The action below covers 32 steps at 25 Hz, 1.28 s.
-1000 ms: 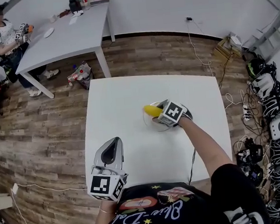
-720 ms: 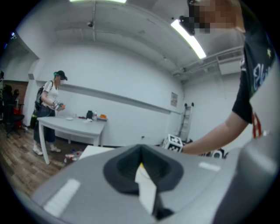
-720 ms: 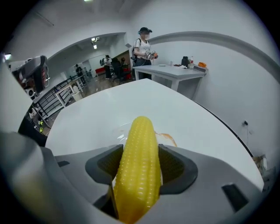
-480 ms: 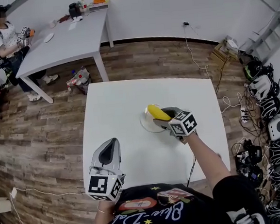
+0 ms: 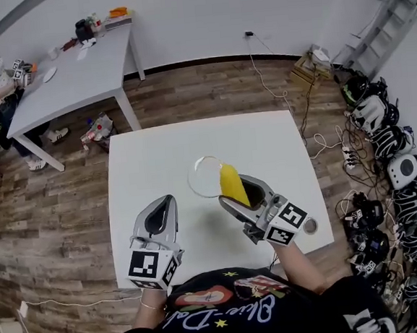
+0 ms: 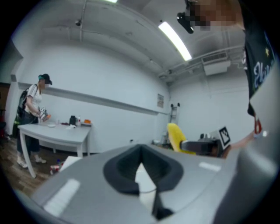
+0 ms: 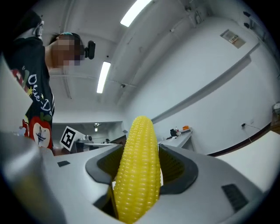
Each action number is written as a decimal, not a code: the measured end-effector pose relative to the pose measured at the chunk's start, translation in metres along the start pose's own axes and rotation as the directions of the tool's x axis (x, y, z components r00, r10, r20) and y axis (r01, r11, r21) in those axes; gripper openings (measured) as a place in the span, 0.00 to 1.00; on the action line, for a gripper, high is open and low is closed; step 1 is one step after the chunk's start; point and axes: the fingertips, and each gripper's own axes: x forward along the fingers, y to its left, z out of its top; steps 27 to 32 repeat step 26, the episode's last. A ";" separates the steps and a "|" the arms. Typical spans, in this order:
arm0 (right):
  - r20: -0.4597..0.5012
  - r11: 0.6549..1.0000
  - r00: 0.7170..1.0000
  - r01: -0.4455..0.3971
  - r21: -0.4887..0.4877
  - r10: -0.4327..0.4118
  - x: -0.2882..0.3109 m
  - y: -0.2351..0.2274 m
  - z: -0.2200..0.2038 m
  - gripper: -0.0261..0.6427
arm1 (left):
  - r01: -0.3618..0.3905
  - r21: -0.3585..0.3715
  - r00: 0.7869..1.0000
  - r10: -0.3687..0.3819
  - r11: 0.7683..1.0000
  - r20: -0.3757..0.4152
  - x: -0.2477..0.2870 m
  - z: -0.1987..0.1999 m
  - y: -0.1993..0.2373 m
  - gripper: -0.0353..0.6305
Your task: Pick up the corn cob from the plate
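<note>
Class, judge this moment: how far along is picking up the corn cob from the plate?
Done: the right gripper is shut on the corn cob, raised clear of the empty plate. In hand: holding it aloft. Remaining: nothing obvious; the left gripper sits shut, unused.

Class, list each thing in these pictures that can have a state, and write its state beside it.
corn cob: gripped, raised off the plate, tip pointing up
plate: empty, flat on the table
right claw: shut on the corn cob
left claw: shut, holding nothing
</note>
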 end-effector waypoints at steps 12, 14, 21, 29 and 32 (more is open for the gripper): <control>-0.019 0.994 0.996 0.091 -0.065 -0.092 -0.020 -0.011 0.004 0.41 | 0.032 0.016 0.999 -0.032 0.999 -0.010 0.018 -0.001 -0.011 0.05; -0.023 0.993 0.995 0.091 -0.074 -0.093 -0.019 -0.011 0.004 0.41 | 0.024 0.014 1.000 -0.024 1.000 -0.013 0.017 -0.002 -0.009 0.05; -0.039 0.993 0.995 0.094 -0.071 -0.097 -0.018 -0.009 0.003 0.41 | 0.015 0.007 1.000 -0.015 1.000 -0.013 0.013 -0.003 -0.008 0.05; -0.037 0.993 0.993 0.107 -0.050 -0.108 -0.016 -0.009 -0.002 0.41 | 0.013 0.005 1.000 -0.013 1.000 -0.016 0.007 -0.007 -0.004 0.05; -0.037 0.993 0.993 0.107 -0.050 -0.108 -0.016 -0.009 -0.002 0.41 | 0.013 0.005 1.000 -0.013 1.000 -0.016 0.007 -0.007 -0.004 0.05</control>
